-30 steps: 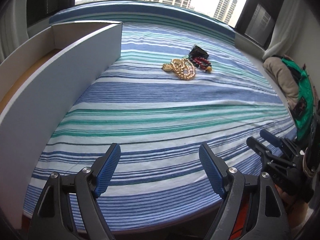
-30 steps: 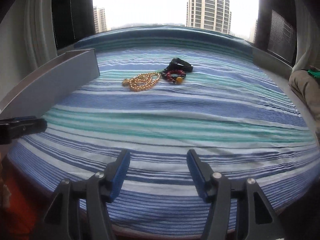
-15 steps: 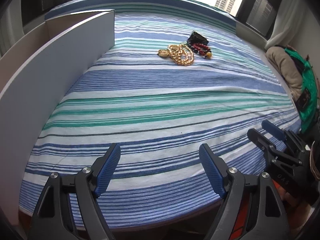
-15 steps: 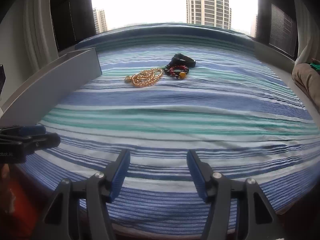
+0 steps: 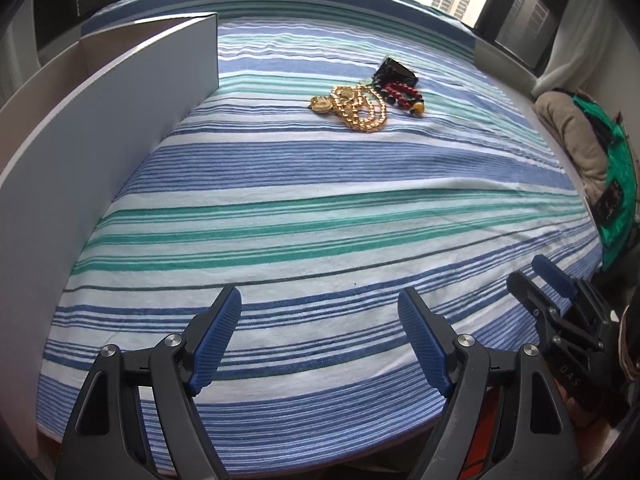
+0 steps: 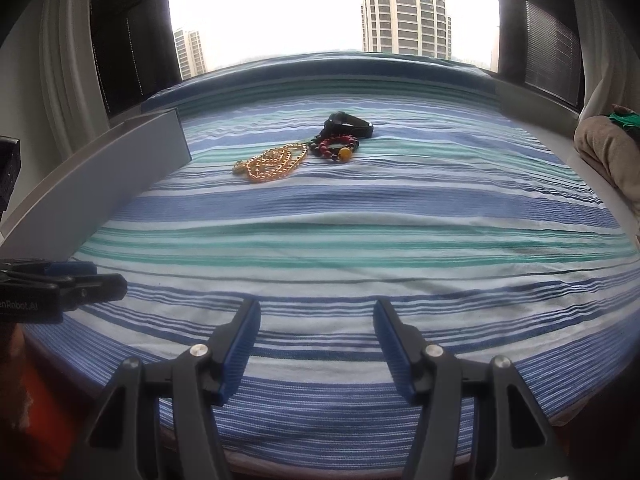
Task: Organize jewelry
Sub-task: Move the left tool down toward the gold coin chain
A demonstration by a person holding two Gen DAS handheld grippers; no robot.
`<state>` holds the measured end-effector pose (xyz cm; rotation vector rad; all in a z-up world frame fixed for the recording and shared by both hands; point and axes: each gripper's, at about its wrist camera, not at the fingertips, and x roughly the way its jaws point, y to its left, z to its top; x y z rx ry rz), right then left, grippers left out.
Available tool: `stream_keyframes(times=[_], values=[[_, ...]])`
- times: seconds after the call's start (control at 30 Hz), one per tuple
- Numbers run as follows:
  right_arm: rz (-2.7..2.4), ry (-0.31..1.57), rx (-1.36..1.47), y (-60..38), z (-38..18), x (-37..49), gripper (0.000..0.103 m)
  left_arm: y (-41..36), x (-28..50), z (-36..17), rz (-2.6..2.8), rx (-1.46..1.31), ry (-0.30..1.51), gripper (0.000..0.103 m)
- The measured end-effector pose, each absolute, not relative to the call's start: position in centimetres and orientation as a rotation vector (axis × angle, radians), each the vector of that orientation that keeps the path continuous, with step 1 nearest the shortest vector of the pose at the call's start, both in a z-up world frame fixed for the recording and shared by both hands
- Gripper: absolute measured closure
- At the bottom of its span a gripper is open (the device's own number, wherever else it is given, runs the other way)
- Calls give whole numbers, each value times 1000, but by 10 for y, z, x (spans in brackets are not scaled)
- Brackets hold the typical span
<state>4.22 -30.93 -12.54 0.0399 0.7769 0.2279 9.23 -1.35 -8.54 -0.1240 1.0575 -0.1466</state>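
A gold bead necklace, a red and black bead bracelet and a black band lie together far across the striped cloth. A grey open box stands at the left. My left gripper is open and empty over the cloth's near edge; it also shows in the right wrist view. My right gripper is open and empty over the near edge, seen at the right in the left wrist view.
The blue, green and white striped cloth covers the table. A beige and green bundle lies at the right edge. Windows and curtains stand behind.
Both grippers have moved forward and slightly up over the near edge of the cloth. The jewelry has not moved. Both stay open.
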Motion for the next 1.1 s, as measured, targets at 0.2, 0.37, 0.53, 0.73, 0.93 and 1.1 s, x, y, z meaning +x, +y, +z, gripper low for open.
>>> stream_keyframes(times=[0.2, 0.37, 0.53, 0.73, 0.93, 1.1], values=[[225, 782, 71, -317, -131, 44, 43, -18, 136, -66, -164, -131, 1005, 21], [227, 788, 94, -323, -135, 42, 43, -33, 191, -74, -187, -116, 983, 21], [227, 784, 107, -328, -135, 37, 43, -33, 241, -94, -112, -56, 982, 36], [216, 804, 136, -337, -141, 36, 43, -50, 269, -125, -178, 103, 1034, 40], [214, 811, 145, -338, -142, 37, 43, -61, 283, -127, -232, 106, 944, 61], [209, 811, 135, -337, -141, 38, 43, -63, 276, -124, -248, 85, 911, 82]])
